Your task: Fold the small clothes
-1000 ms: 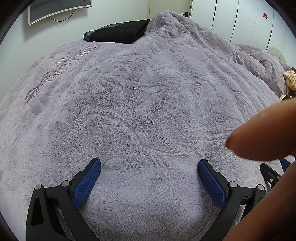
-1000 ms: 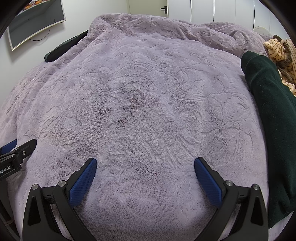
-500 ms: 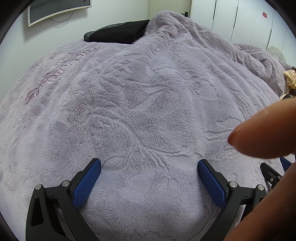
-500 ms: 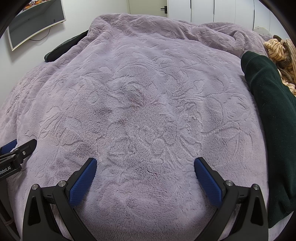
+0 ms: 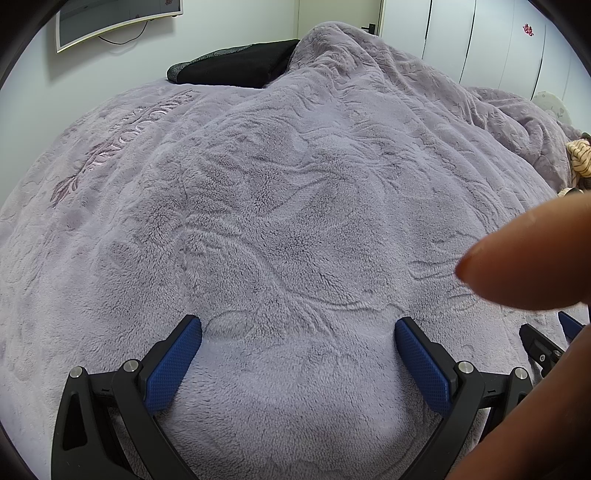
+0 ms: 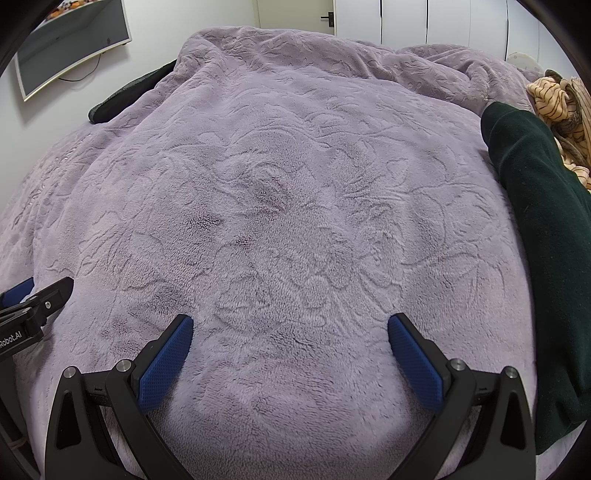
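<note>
Lilac plush blanket [image 6: 295, 206], embossed with leaves and flowers, covers the whole bed and fills both wrist views; at its far end it heaps into folds in front of white wardrobe doors [image 6: 424, 22]. On the pale wall to the left hangs a curved screen [image 6: 70, 48], and a black cushion [image 5: 236, 66] shows from under the blanket's far left edge. Along the right side of the bed lies a dark green garment [image 6: 546, 236], stretched lengthwise on the blanket, with a tan striped garment [image 6: 557, 99] bunched just beyond it near the far right corner. The left hand-held gripper [image 5: 297, 343] and the right hand-held gripper [image 6: 290, 343] both sit low over the bare blanket near the front edge, each with its blue-padded jaws spread wide and nothing between them. They are side by side: the right view catches one of the left gripper's fingers at its left border. A blurred fingertip [image 5: 524, 266] pokes in close to the lens from the right of the left view.
</note>
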The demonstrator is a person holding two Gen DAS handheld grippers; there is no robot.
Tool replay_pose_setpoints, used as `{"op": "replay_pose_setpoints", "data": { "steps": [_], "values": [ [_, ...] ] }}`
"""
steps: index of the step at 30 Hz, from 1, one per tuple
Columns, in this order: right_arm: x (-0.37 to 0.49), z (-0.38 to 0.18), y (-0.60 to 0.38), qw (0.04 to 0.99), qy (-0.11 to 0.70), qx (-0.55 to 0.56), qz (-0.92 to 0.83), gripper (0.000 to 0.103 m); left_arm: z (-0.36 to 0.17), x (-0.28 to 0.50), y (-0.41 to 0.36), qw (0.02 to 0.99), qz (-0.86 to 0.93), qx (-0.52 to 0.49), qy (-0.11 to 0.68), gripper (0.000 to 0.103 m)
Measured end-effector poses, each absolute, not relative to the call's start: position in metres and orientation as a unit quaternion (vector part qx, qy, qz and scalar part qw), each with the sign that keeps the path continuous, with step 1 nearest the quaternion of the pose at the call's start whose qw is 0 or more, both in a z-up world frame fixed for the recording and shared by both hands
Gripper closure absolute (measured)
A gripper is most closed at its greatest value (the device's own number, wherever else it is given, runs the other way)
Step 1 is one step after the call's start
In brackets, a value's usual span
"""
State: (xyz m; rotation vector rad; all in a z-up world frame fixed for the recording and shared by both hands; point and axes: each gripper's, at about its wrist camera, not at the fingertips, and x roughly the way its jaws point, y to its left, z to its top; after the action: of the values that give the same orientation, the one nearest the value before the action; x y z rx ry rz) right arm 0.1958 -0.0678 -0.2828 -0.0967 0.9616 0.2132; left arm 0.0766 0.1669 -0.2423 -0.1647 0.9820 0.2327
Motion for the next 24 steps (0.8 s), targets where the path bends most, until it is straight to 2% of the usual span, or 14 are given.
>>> {"op": "replay_pose_setpoints", "data": {
  "steps": [24],
  "values": [
    [0.1959,-0.2828,-0.0676,0.88,0.461,-0.046,0.102,0.0,-0.2411,0.077,0.1686,0.872,0.111,-0.076,0.47,0.0]
  ]
}}
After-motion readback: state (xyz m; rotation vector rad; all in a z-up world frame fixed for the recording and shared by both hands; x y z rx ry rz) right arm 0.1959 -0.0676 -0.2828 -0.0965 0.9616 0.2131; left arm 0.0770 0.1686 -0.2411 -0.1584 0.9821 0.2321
